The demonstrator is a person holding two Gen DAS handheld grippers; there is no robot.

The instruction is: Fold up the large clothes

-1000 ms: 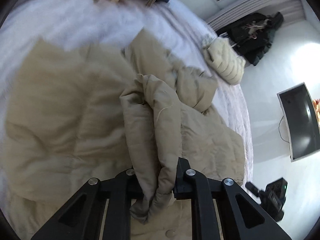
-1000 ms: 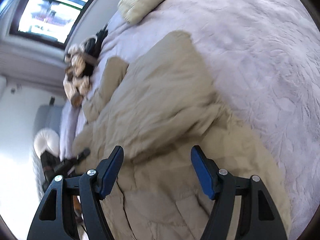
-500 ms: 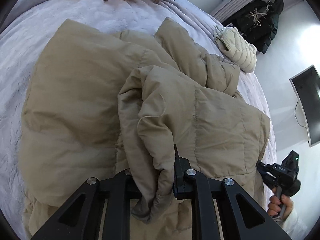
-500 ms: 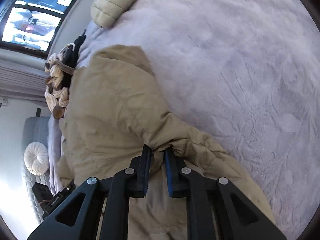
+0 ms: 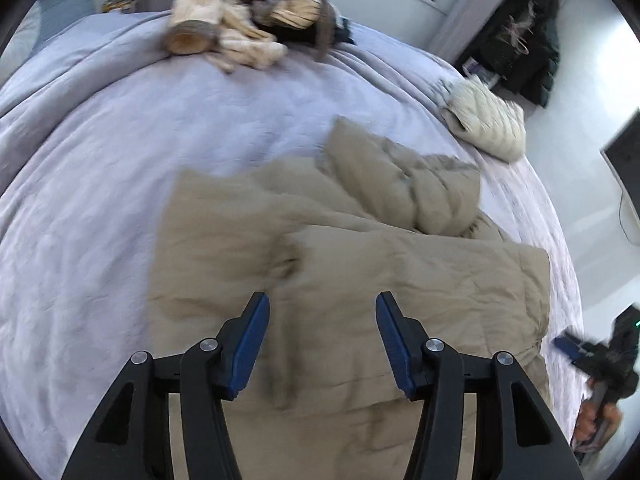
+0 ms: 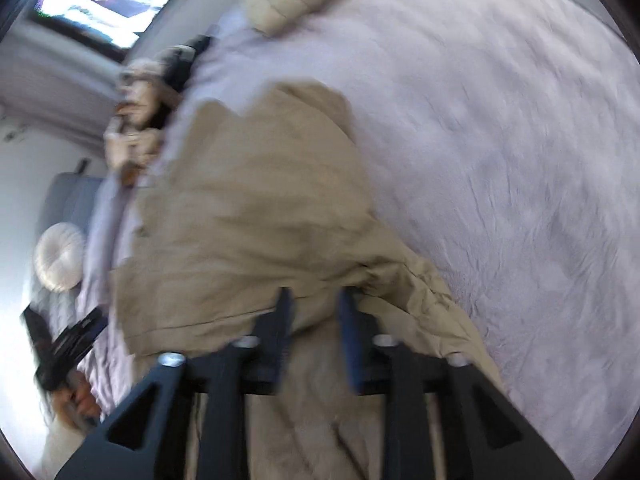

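Note:
A large tan puffer jacket (image 5: 360, 248) lies partly folded on the lilac bed cover (image 5: 100, 160). My left gripper (image 5: 322, 320) is open and empty just above the jacket's near part. In the right wrist view the same jacket (image 6: 248, 208) fills the middle. My right gripper (image 6: 314, 304) has its jaws partly apart with a fold of the jacket's edge between them. The picture is blurred, so I cannot tell whether it still grips the cloth. The right gripper also shows at the left wrist view's right edge (image 5: 592, 356).
A heap of cream and dark clothes (image 5: 248, 28) lies at the bed's far side. A folded cream quilted jacket (image 5: 488, 124) sits near the far right edge. Dark coats (image 5: 520, 40) hang by the wall. A monitor (image 5: 628, 176) stands right.
My left gripper has let go of the jacket fold and opened wide. My right gripper, shut on the jacket's edge half a second ago, has its jaws wider now. The jacket lies flatter.

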